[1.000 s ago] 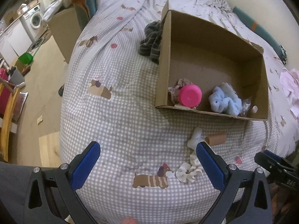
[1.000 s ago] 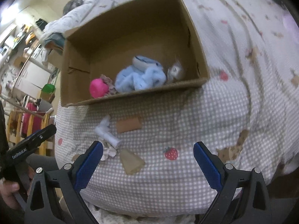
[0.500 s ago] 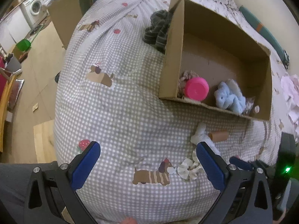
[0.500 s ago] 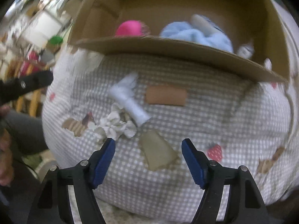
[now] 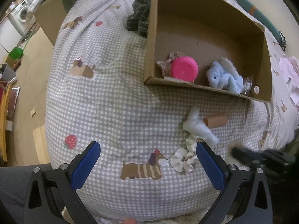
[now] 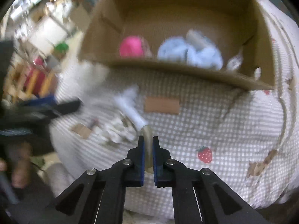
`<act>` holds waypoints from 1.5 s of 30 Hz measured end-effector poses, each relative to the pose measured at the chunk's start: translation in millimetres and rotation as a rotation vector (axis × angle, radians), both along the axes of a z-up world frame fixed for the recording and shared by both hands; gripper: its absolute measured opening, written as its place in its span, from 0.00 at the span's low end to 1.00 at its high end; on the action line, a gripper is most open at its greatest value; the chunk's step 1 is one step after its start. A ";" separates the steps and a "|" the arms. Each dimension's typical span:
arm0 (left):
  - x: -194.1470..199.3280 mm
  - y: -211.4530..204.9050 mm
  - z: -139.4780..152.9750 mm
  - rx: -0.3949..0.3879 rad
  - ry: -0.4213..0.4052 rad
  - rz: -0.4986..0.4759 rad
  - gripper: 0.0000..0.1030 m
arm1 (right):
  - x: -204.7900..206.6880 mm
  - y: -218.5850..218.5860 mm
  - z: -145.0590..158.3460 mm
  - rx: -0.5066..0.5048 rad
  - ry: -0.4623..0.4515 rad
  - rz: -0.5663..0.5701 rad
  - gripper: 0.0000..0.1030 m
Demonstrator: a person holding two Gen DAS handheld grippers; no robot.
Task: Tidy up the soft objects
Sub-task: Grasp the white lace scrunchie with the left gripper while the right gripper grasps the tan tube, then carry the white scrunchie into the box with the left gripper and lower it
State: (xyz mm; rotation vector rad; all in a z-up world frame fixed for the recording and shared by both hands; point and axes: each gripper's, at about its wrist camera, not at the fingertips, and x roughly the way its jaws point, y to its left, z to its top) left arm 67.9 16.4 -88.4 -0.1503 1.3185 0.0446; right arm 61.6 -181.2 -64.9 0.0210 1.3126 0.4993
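While your right tongs [image 6: 148, 145] squeeze a flat, thin tan cloth piece [image 6: 147, 136] just above the bed [image 5: 112, 102], your left tongs [image 5: 147, 153] stay wide apart with nothing in them. A white roll [image 5: 198, 127], a frilly white scrunchie [image 5: 182, 160] and a brown tube [image 5: 215, 120] lie close together near the box [image 5: 151, 37]. Inside the box sit 1 pink round thing [image 5: 185, 70] and 1 fluffy blue toy [image 5: 222, 78]. The bed cover has gray checks, dogs and strawberries. A washing machine [image 5: 20, 18] stands far off.
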 end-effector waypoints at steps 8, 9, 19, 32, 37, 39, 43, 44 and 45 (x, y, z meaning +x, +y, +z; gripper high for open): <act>-1.3 -42.5 -27.9 -0.083 0.105 -0.160 0.99 | 4.8 -54.2 31.5 0.210 -0.016 -0.184 0.08; -1.7 -49.3 -30.5 -0.074 0.109 -0.181 0.99 | 5.8 -55.0 33.9 0.220 -0.020 -0.195 0.08; 6.8 -86.3 -50.7 0.015 0.130 -0.278 0.89 | 14.2 -72.6 31.0 0.208 -0.021 -0.290 0.08; -1.2 -62.3 -46.3 0.048 0.124 -0.228 0.16 | 18.0 -73.8 31.7 0.203 -0.030 -0.307 0.08; -8.9 -42.1 -34.9 0.052 0.107 -0.175 0.16 | 19.7 -73.0 29.3 0.197 -0.027 -0.310 0.08; -16.2 -31.5 -32.2 0.049 0.098 -0.150 0.16 | 19.6 -72.7 29.3 0.196 -0.025 -0.309 0.08; -40.0 -18.3 -6.3 0.047 0.036 -0.145 0.15 | 19.0 -72.3 30.2 0.200 -0.028 -0.306 0.08; -43.4 -16.2 -0.6 0.042 0.023 -0.138 0.15 | 18.6 -72.2 30.5 0.201 -0.028 -0.305 0.08; -46.0 -13.0 4.8 0.036 0.011 -0.133 0.15 | 18.0 -72.6 30.7 0.201 -0.030 -0.305 0.08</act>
